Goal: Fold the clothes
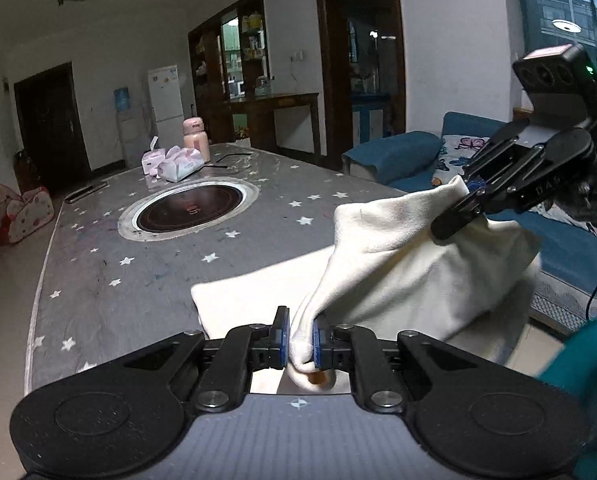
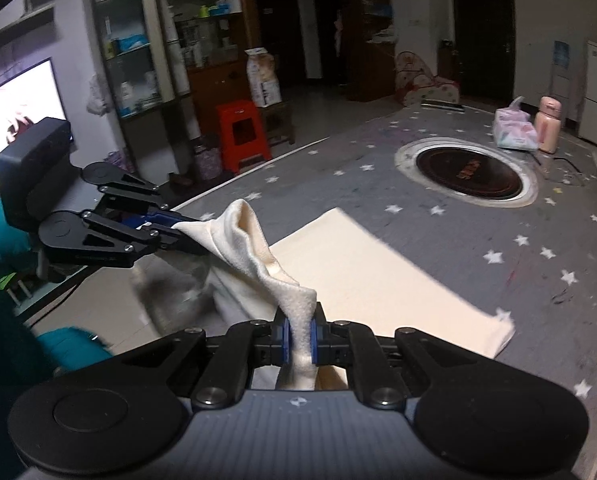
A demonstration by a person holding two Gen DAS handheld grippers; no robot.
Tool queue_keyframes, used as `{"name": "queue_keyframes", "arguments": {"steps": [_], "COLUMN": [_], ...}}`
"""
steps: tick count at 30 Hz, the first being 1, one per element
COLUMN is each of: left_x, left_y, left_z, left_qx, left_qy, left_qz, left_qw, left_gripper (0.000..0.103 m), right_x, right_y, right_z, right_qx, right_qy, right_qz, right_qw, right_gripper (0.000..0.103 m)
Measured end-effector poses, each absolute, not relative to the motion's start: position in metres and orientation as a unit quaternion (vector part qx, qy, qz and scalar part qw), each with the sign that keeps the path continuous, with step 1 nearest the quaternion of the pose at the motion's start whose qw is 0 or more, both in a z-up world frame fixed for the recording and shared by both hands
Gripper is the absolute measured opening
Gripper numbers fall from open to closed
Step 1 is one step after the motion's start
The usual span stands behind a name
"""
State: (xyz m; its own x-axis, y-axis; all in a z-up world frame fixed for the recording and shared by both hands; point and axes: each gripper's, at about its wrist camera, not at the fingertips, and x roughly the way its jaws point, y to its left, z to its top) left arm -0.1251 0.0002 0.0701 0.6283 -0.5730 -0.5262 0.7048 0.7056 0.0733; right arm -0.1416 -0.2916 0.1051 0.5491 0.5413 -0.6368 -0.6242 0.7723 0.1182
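You had the cream garment point(image 2: 362, 276) pinched at two spots: left gripper point(image 1: 300, 340) w/ its fingers point(image 1: 282, 338) clamped narrow on a bunched corner, right gripper point(image 2: 298, 340) likewise shut tight on another bunch. Near edge hung lifted between the two; rest lay flat on the star-print table point(image 2: 478, 248), short of the round inset cooktop point(image 2: 468, 176), far corner flipped slightly. To fold well, I'd say you needed both corners level & taut, hands apart enough to kill the sag betw. them, then carry the edge over evenly so it met the far edge square. Uneven height risked a skewed crease.
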Motion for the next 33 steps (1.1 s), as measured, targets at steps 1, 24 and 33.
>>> {"name": "queue_keyframes", "arguments": {"steps": [1,24,33], "left_x": [-0.116,0.046,0.028], "left_y": [-0.003,-0.061,-0.063], "left_z": [0.070,0.005,0.029], "left_qx": [0.137,0.126,0.091], "left_qy": [0.243,0.324,0.305], "left_qz": [-0.357,-0.254,-0.268], "left_qw": [0.892,0.902,0.909], "left_gripper": [0.012,0.012,0.013], "right_x": [-0.135,0.003,-0.037], "right_y": [-0.293,-0.314,-0.312], "right_z": [0.105,0.028,0.043], "right_qx": [-0.060,-0.040,-0.015], "right_qy": [0.340,0.375,0.346], "right_qz": [0.329,0.168,0.185], "right_qw": [0.879,0.911,0.920], "right_gripper": [0.008,0.026,0.026]}}
